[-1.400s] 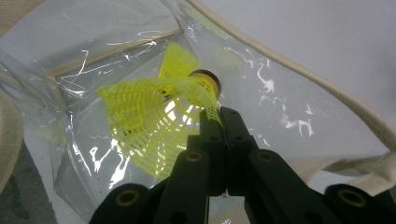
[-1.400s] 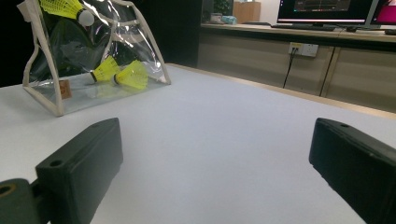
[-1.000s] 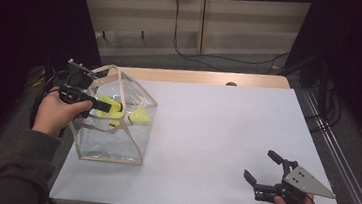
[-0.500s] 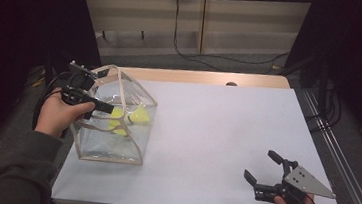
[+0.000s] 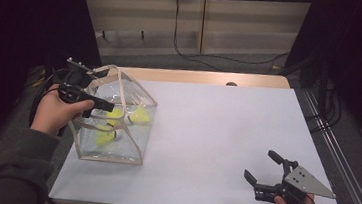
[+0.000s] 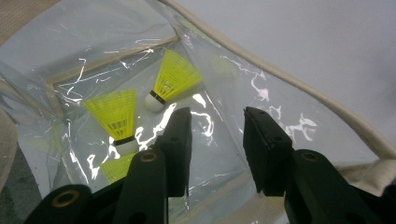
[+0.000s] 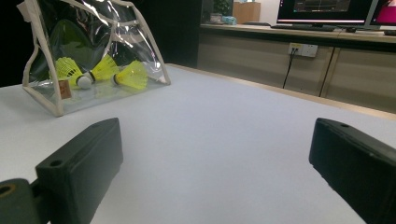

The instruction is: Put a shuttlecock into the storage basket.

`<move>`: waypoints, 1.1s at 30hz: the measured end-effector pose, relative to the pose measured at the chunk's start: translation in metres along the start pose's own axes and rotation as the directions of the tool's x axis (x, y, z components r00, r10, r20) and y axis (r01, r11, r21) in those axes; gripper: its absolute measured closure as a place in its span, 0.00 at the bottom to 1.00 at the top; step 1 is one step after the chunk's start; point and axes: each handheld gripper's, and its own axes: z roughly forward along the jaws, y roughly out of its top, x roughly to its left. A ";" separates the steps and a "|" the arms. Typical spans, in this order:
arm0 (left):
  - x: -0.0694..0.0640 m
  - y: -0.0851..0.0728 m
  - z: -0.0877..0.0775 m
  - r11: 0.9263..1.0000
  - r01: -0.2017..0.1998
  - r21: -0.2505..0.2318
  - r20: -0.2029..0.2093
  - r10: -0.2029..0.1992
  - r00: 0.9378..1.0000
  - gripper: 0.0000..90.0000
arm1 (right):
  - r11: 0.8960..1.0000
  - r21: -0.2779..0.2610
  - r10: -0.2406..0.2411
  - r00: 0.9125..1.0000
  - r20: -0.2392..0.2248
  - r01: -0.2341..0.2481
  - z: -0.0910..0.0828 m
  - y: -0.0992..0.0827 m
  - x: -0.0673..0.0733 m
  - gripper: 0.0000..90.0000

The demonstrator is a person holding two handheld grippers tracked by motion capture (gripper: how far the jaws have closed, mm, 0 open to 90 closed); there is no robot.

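Since the earlier frame, left gripper (image 5: 99, 105) jaws have just been opening, letting a yellow shuttlecock (image 5: 104, 137) drop into the clear bag (image 5: 134, 150) below them. Left gripper view: jaws part-open, empty; three yellow mesh-skirted, white-tipped shuttlecocks beyond. Right gripper (image 7: 215, 158) wide, empty, bag well apart.
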 end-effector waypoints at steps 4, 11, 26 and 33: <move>0.000 0.002 -0.005 1.000 0.004 -0.013 -0.003 -0.004 1.000 0.61 | 1.000 -0.002 0.002 1.000 0.004 -0.002 0.000 0.000 0.000 0.03; -0.002 0.007 -0.013 1.000 0.000 -0.020 -0.003 0.000 1.000 0.55 | 1.000 0.000 0.005 1.000 0.006 -0.005 -0.001 -0.001 -0.001 0.03; -0.009 0.014 -0.028 0.998 -0.008 -0.057 0.010 0.008 1.000 0.40 | 1.000 0.002 0.001 1.000 0.004 -0.001 -0.002 0.000 -0.001 0.03; -0.012 0.013 -0.032 0.995 -0.018 -0.094 0.020 0.020 1.000 0.29 | 1.000 0.000 0.000 1.000 0.003 0.000 -0.001 0.000 0.000 0.03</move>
